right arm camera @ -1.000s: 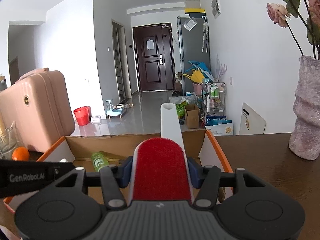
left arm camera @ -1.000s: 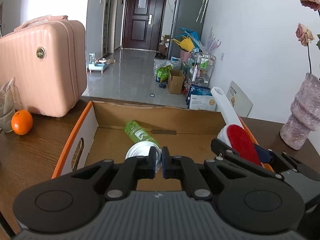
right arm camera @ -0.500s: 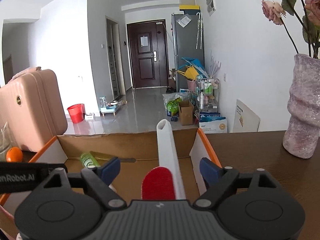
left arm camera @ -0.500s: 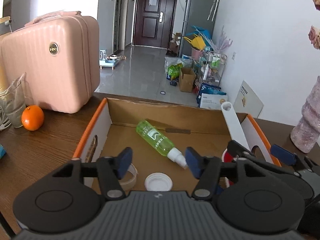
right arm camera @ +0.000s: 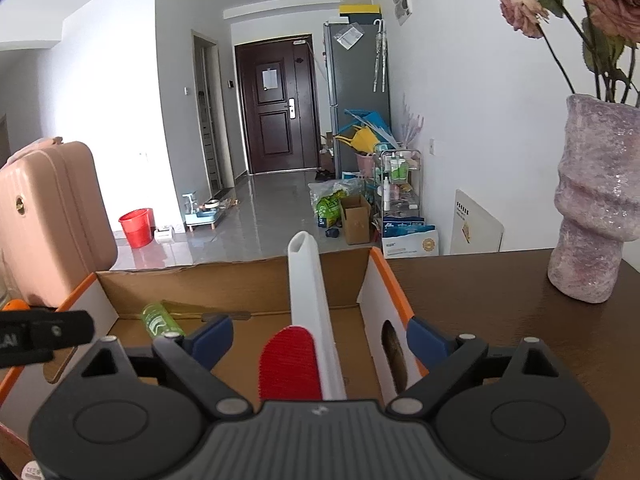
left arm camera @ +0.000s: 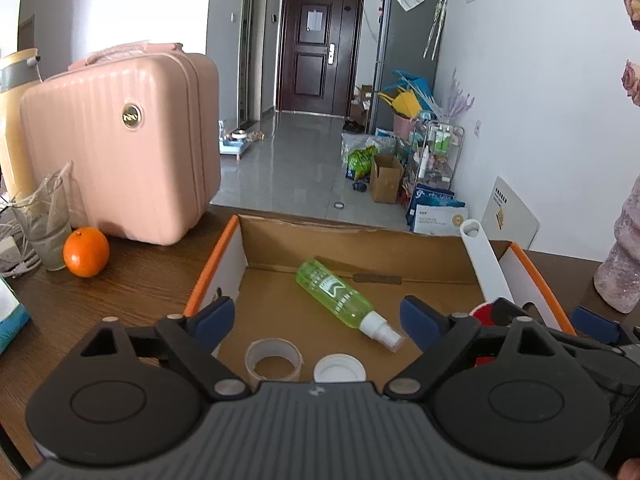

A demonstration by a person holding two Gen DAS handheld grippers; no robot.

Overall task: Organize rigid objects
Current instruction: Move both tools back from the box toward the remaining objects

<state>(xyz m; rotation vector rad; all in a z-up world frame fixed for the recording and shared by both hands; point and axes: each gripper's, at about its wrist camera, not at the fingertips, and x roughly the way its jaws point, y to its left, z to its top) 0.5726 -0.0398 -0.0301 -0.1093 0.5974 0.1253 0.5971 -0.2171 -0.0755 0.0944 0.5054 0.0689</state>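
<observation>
The lower end of the lint brush (right arm camera: 290, 364) disappears behind the body of the right hand-held gripper (right arm camera: 320, 336), so where it rests in the cardboard box (right arm camera: 240, 280) can't be made out. The near wall of the box is hidden in both views. The print on the green spray bottle (left arm camera: 340, 296) is too small to read. The pink vase (left arm camera: 624, 264) is cut off at the left view's edge.

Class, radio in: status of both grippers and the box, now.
Left gripper and right gripper open, jaws just opened. Brush, bottle, tape, cap in box. Nothing blocking.
</observation>
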